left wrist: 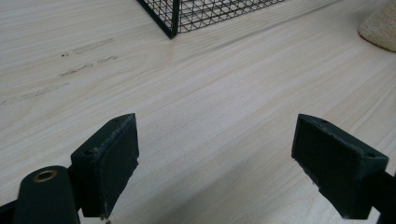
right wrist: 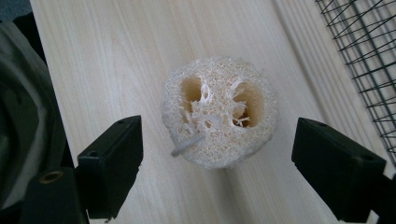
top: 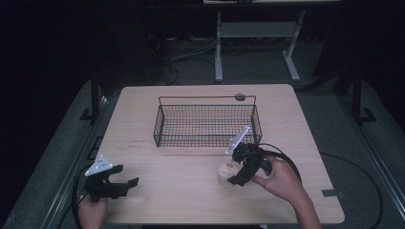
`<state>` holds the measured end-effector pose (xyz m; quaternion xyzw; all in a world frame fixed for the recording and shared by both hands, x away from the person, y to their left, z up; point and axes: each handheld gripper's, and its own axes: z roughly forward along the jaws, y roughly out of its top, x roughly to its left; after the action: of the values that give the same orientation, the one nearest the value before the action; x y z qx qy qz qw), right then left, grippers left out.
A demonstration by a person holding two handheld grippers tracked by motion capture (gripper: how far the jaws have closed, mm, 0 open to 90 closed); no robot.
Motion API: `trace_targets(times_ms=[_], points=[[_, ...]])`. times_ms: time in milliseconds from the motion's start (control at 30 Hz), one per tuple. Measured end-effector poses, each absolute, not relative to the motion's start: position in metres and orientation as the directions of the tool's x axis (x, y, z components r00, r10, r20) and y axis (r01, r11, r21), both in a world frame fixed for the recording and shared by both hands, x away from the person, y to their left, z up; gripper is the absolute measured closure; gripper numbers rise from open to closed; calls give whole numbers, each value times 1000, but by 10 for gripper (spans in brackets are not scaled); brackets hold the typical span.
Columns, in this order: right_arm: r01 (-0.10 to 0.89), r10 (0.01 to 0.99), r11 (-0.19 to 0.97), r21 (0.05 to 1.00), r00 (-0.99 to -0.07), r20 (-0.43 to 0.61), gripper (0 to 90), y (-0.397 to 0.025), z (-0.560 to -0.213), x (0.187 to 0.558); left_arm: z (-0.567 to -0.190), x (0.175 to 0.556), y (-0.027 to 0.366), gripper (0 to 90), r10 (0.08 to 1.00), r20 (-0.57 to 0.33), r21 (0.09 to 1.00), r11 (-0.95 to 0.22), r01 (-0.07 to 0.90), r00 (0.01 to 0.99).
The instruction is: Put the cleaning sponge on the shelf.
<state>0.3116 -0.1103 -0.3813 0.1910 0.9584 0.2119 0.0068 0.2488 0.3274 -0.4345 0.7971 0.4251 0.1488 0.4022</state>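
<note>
The right gripper (top: pixel 235 172) hangs over a pale loofah sponge (top: pixel 227 173) with its jaws spread wide on either side, neither one touching it. In the right gripper view the loofah sponge (right wrist: pixel 219 112) stands on end (its hollow chambers face up). It sits on the wooden table (top: pixel 167 186), near and slightly right of a black wire basket (top: pixel 207 125). The left gripper (top: pixel 125 183), also wide open, hovers over bare wood at the near left corner.

No text, label, brand, number or sign can be read on anything here.
</note>
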Motion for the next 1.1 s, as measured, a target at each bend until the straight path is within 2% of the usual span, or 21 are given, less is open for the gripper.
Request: trace_targets(times_ms=[467, 867, 1100], points=[[368, 364, 860, 353, -928, 80, 198, -97, -390, 319, -434, 249, 328, 137, 798, -106, 769, -312, 557, 593], [374, 366, 863, 341, -926, 90, 214, -94, -392, 322, -434, 249, 328, 137, 798, -105, 769, -313, 557, 593], [371, 362, 868, 329, -928, 92, 269, -89, -392, 324, -434, 249, 329, 137, 798, -106, 771, -311, 555, 593]])
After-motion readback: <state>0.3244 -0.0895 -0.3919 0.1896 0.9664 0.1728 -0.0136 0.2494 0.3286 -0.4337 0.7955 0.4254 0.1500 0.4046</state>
